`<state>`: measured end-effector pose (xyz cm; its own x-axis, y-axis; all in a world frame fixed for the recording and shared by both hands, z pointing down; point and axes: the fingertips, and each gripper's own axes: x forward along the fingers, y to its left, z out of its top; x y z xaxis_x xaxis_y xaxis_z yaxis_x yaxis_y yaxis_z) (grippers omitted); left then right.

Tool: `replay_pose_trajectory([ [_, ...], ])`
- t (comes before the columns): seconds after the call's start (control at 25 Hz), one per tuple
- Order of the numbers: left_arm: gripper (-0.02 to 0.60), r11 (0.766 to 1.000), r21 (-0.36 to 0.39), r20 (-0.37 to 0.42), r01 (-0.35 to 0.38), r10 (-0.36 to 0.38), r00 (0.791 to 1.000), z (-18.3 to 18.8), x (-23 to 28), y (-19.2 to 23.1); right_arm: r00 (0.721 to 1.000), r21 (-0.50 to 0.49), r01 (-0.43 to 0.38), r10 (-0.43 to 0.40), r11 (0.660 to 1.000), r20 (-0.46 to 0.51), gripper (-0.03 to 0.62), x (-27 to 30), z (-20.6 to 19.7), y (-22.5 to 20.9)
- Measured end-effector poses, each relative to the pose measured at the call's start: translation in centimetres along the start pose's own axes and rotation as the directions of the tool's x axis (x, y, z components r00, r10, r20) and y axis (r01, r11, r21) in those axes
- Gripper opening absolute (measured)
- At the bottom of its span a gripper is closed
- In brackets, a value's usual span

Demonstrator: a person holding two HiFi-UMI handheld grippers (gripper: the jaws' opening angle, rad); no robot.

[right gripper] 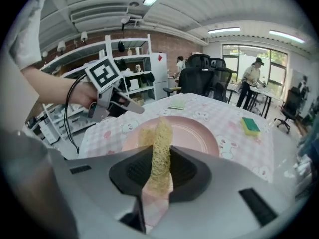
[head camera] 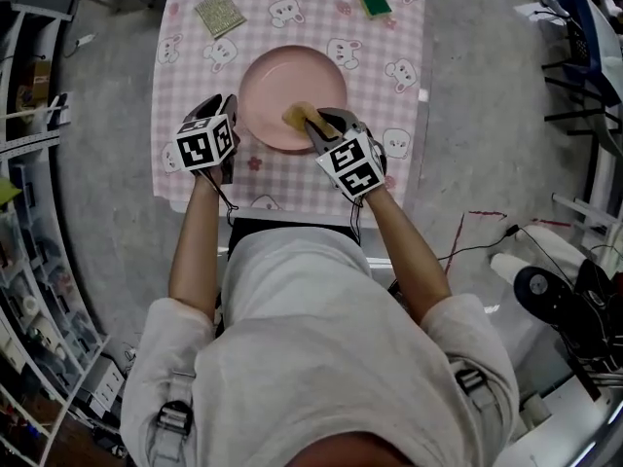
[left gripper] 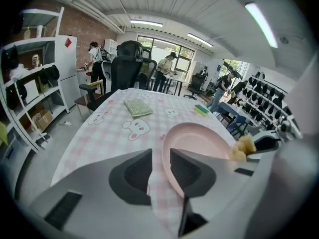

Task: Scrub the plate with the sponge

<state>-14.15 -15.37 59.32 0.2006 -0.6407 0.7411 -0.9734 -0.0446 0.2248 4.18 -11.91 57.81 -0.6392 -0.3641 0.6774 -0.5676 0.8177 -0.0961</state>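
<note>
Plate (head camera: 282, 86), pink and round, lies flat at the middle of a pink checked cloth (head camera: 195, 66) printed with rabbits. Right gripper (head camera: 321, 123) is clamped on the sponge (head camera: 298, 116), a yellow mesh piece standing upright between the pads and pinched across its lower half. In the head view the sponge is over the plate's near right part, inside the rim. Contact between sponge and plate cannot be told from any view. Left gripper (left gripper: 160, 156) is released: its jaws stand apart, the pads press on nothing, and only cloth shows through the gap. The plate's left rim runs just beside the inner face of that gripper's right jaw, and the head view puts this gripper at the plate's near left edge. Both grippers point forward and downward toward the plate, each with its marker cube facing up. At the far side of the cloth a green sponge (head camera: 373, 0) lies to the right and a square glittering pad (head camera: 219, 13) to the left, both well apart from the plate.
</note>
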Motion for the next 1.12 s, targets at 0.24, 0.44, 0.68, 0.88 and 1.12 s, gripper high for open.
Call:
replay_pose_trajectory([
  [0.24,0.080,1.000,0.017,-0.012,0.024,-0.024,1.000,-3.7,-3.0,-3.2,0.993,0.148,0.073,-0.085,0.986,0.077,0.081,-2.9,-0.2,-0.5],
  [0.44,0.035,0.996,0.033,-0.002,0.085,-0.085,0.996,-5.2,-4.1,-5.4,0.985,0.230,0.111,-0.138,0.967,0.105,0.083,-3.4,-0.9,0.6],
  [0.68,0.012,0.980,0.087,-0.008,0.179,-0.179,0.984,-7.1,-6.0,-6.4,0.967,0.298,0.184,-0.227,0.937,0.118,0.081,-3.5,-1.7,3.4],
  [0.88,0.012,0.963,0.102,0.076,0.251,-0.259,0.963,-6.7,-8.8,-6.8,0.935,0.331,0.264,-0.324,0.906,0.142,0.081,-4.4,-1.6,5.7],
  [1.12,0.012,0.943,0.182,0.227,0.280,-0.317,0.921,-4.4,-14.0,-7.1,0.871,0.373,0.334,-0.435,0.866,0.230,0.083,-7.7,0.1,7.3],
])
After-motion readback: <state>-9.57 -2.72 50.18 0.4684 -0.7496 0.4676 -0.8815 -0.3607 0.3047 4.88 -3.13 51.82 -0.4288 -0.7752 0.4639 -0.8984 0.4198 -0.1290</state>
